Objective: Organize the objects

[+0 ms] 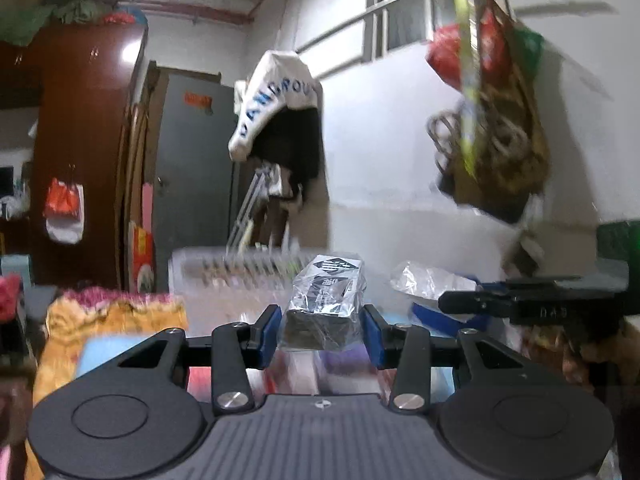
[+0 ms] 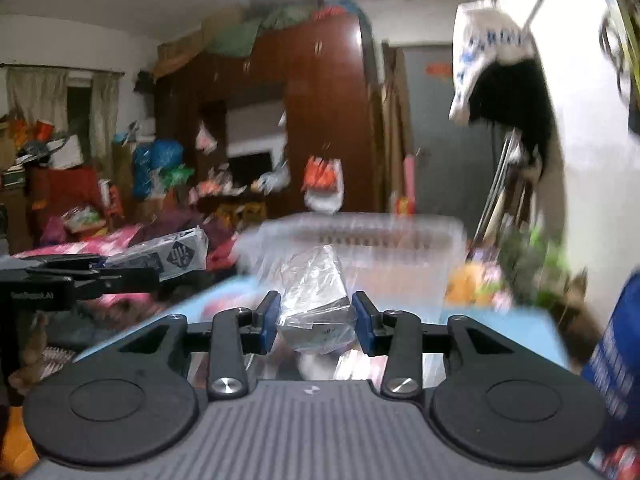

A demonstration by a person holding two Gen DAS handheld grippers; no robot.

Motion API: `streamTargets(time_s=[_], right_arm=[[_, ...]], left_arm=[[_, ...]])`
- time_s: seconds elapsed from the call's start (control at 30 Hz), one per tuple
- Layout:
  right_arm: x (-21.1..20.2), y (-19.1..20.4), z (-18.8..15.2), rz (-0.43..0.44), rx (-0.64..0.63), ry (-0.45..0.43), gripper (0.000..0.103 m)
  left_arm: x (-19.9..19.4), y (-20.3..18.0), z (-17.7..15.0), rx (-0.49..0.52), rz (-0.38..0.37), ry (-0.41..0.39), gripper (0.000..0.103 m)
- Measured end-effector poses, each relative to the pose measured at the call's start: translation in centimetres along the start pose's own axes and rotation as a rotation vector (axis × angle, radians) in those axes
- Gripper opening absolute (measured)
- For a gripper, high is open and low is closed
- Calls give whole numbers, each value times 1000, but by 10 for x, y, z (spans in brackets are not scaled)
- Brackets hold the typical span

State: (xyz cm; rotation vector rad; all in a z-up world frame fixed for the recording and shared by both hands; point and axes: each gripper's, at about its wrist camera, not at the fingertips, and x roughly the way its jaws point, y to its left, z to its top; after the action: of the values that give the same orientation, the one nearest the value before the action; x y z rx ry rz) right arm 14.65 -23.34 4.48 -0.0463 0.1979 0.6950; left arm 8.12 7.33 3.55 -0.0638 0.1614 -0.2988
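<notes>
Plastic-wrapped dark box is pinched between the left claw's blue pads; a clear crinkled packet is clamped in the right claw, lifted before a translucent basket.

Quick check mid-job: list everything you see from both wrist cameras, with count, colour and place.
Wrapped dark packet: one, black and white in clear film, held in left claw.
Clear-wrapped packet: one, silvery, held in right claw.
Plastic basket: one, translucent, just beyond both packets.
Wardrobe: one, reddish brown, far wall.
Grey door: one, beside wardrobe.
White cloth with blue letters: one, hanging on wall.
Left claw: shut on dark packet.
Right claw: shut on clear-wrapped packet.
</notes>
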Motion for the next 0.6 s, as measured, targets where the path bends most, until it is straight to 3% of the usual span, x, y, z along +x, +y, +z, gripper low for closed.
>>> streamTargets(time_s=[0.13, 0.23, 0.27, 0.3, 0.33, 0.43, 0.53, 0.6], right_arm=[[55, -14, 44, -28, -8, 30, 43], [90, -21, 55, -76, -34, 76, 45], [98, -23, 55, -84, -38, 79, 46], [104, -25, 54, -82, -29, 84, 61], [107, -27, 53, -80, -18, 98, 81], [86, -33, 39, -109, -7, 53, 86], [54, -41, 18, -108, 35, 56, 103], [35, -51, -4, -116, 72, 61, 103]], left_arm=[[62, 22, 52, -30, 19, 75, 47], [101, 31, 64, -38, 49, 128, 49], [109, 33, 64, -41, 51, 135, 61], [119, 36, 62, -49, 48, 151, 73], [126, 38, 60, -60, 53, 170, 94], [114, 42, 47, -81, 80, 149, 96], [80, 40, 30, -71, 59, 108, 96], [61, 37, 15, -34, 80, 100, 96]])
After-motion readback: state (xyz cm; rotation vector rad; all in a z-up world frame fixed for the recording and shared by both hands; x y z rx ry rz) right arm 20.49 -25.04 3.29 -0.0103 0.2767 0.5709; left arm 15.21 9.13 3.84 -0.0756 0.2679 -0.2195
